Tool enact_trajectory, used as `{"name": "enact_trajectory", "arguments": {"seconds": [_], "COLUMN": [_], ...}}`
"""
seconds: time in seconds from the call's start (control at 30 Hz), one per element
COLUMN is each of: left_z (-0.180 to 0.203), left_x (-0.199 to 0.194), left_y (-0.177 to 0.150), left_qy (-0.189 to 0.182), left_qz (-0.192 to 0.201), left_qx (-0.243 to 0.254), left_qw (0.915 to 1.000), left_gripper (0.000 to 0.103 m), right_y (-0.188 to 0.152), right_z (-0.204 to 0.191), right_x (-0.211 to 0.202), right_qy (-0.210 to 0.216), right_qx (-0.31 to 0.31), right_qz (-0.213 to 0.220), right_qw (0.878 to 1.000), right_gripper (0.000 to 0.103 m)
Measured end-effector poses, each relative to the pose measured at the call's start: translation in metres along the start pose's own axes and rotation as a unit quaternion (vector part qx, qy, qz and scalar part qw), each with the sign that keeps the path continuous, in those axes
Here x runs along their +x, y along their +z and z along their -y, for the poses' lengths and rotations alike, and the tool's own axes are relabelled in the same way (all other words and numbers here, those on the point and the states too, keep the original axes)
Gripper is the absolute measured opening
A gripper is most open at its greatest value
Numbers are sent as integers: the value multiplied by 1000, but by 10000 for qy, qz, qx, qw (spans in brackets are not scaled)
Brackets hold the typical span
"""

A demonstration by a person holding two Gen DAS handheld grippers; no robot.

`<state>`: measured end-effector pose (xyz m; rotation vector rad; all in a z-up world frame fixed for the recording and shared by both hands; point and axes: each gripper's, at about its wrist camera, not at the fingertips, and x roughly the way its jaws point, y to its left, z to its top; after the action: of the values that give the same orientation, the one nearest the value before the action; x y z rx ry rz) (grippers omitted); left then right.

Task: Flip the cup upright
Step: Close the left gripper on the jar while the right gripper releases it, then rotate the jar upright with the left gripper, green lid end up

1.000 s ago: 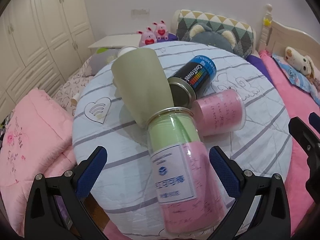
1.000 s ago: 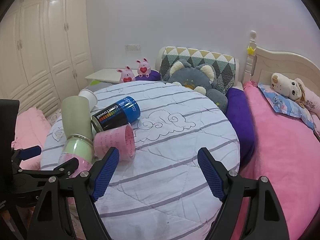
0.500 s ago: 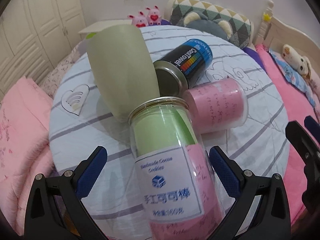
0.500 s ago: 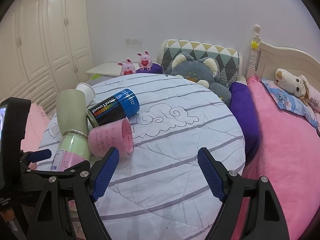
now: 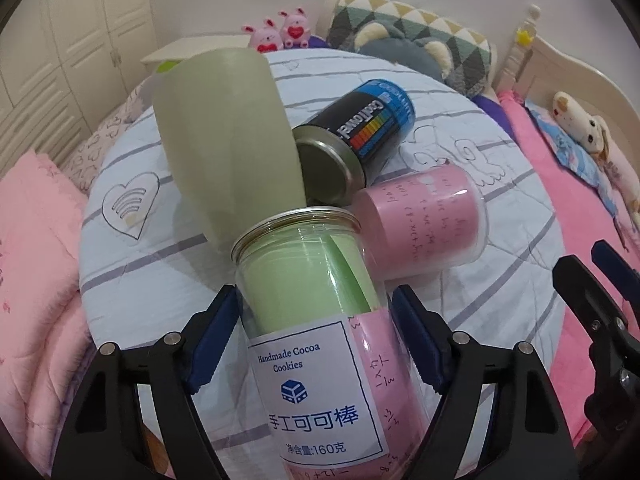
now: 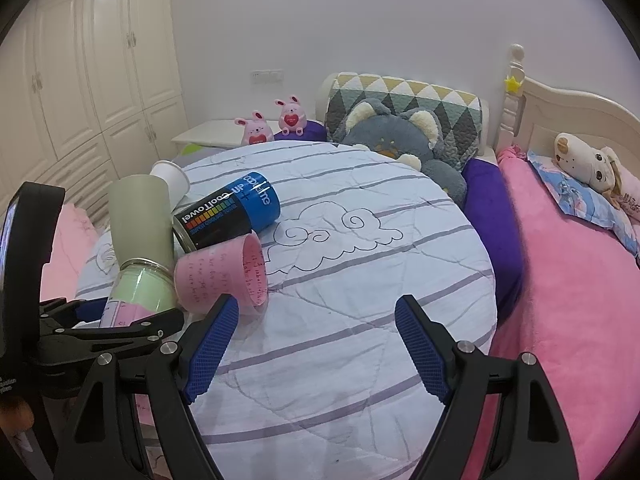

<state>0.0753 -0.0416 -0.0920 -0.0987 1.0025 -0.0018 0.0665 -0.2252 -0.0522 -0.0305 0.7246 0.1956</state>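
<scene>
Now, here is the scene:

Cup: the clear jar (image 5: 316, 320) with green and pink paper inside lies on its side at the near left edge of the round table (image 6: 360, 280). Its metal rim points far, away from the camera. It is not upright yet.

Risk one: the rim of the jar touches the green cup (image 5: 224, 136). I think that if the jar swings up fast, it could push the green cup over.

Risk two: the pink cup (image 5: 424, 224) lies on its side just beside the jar on the right. It is round, so a bump could make it roll.

Risk three: the blue and black can (image 5: 360, 128) lies behind, leaning on the green cup. If one thing moves, I think the others may slide too.

Risk four: the jar looks smooth and the table cover is soft. The jar might slip in the pads or wobble when it is set down.

Left gripper (image 5: 316, 336): it is closed to a narrow gap, with one blue pad on each side of the jar's middle. The pads seem to touch the jar and pinch it.

Right gripper (image 6: 316, 344): it is spread wide and holds nothing. It hangs over the near bare part of the table, right of the jar, touching no cup.

White paper cup (image 6: 170, 178): it sits at the far left, behind the green cup.
</scene>
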Motion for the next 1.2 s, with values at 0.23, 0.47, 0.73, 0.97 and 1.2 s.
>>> {"name": "enact_trajectory", "arguments": {"seconds": [0.23, 0.47, 0.73, 0.97, 1.2], "left_z": [5, 11, 20, 28, 42], "left_x": [-17, -36, -45, -46, -48], "left_y": [-1, 2, 2, -2, -2], "left_qy": [-4, 21, 156, 40, -133], "left_qz": [351, 799, 1205, 1350, 1575], "left_qx": [171, 415, 655, 801, 955], "left_qw": [9992, 9959, 9904, 9876, 9828], "left_gripper": [79, 78, 78, 78, 78], "right_y": [1, -1, -2, -5, -5], "right_z": [-2, -4, -2, 10, 23], "right_x": [-2, -4, -6, -10, -18], "right_qy": [2, 49, 71, -44, -177], "right_qx": [49, 83, 207, 389, 608], "right_qz": [19, 21, 63, 123, 273], "right_qw": [10000, 10000, 9997, 9992, 9976], "right_gripper": [82, 82, 82, 82, 82]}}
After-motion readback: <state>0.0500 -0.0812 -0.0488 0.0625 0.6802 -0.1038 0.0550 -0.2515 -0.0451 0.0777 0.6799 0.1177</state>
